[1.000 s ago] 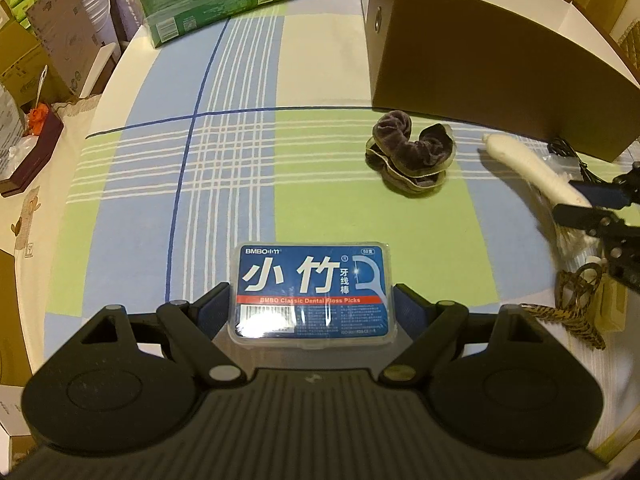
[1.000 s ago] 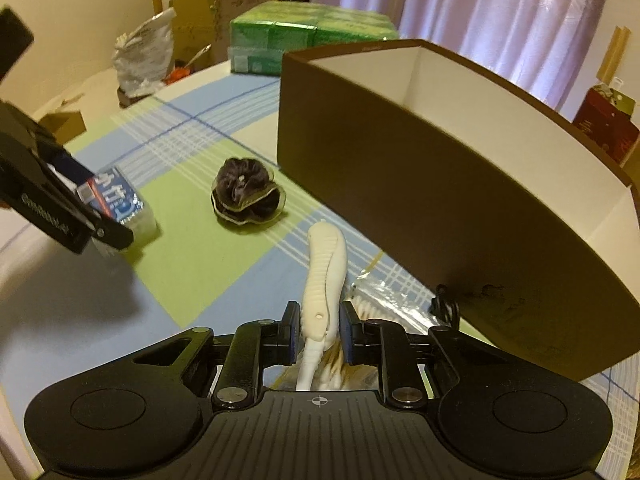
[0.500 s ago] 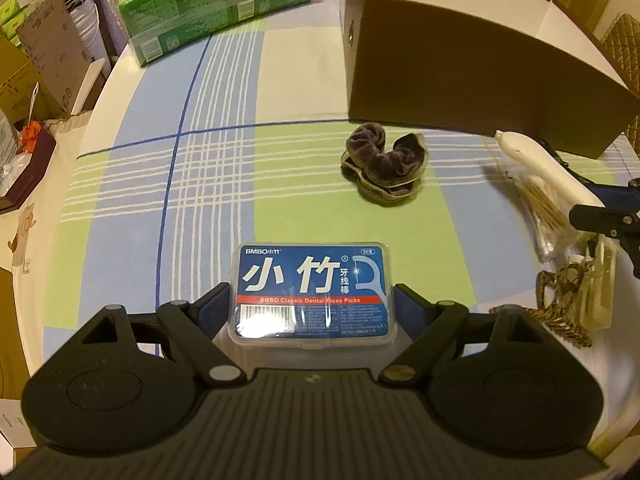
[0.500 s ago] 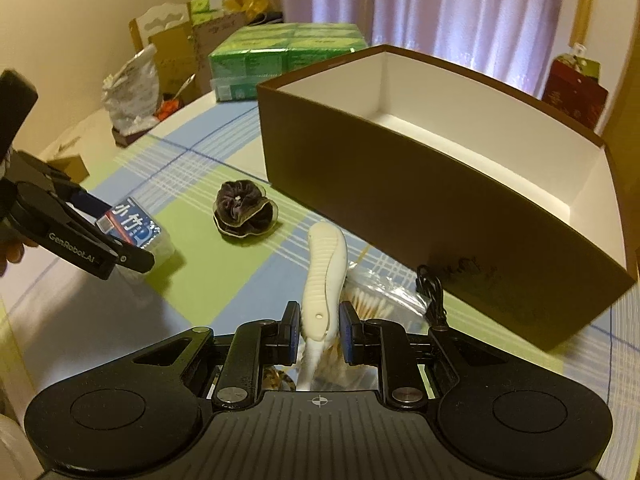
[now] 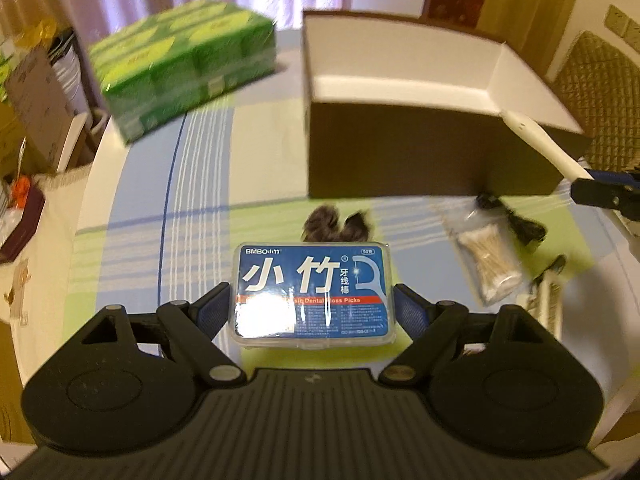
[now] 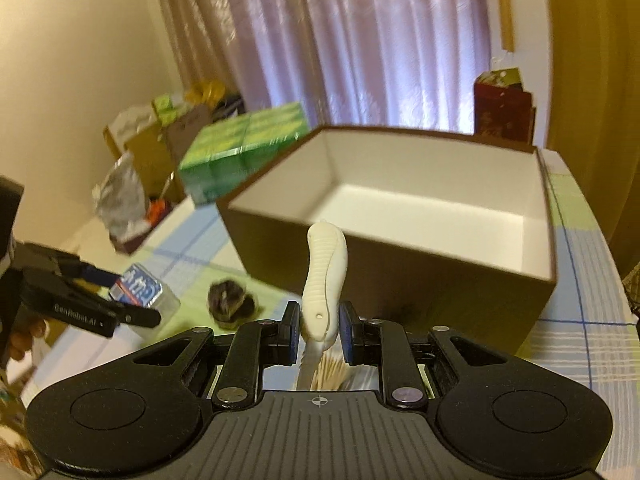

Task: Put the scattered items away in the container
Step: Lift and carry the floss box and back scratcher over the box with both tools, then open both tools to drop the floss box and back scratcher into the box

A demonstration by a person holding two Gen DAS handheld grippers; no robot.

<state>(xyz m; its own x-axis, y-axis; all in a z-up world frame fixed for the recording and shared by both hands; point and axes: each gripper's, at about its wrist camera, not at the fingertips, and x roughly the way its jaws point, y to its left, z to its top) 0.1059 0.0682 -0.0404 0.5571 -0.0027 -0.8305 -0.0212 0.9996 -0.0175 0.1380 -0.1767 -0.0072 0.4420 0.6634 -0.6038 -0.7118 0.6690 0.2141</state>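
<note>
Box (image 6: pixel 400 264), brown, white inside, seen empty, open top; stood far centre on checked cloth (image 5: pixel 192 208).
Risks (est.): both loads raised short of near wall; comb (image 6: pixel 325 276) tip could clip rim, twist out of a narrow pinch; floss case (image 5: pixel 314 294), slick plastic, could slide if tilted; two tools converging on one opening could collide.
L gripper (image 5: pixel 314 308): wide-set, closed on case sides.
R gripper (image 6: pixel 319 330): nearly closed, pinching comb handle.
Scrunchie (image 5: pixel 336 226), swab bag (image 5: pixel 490 264), black cable (image 5: pixel 516 220): on cloth, near box front.
</note>
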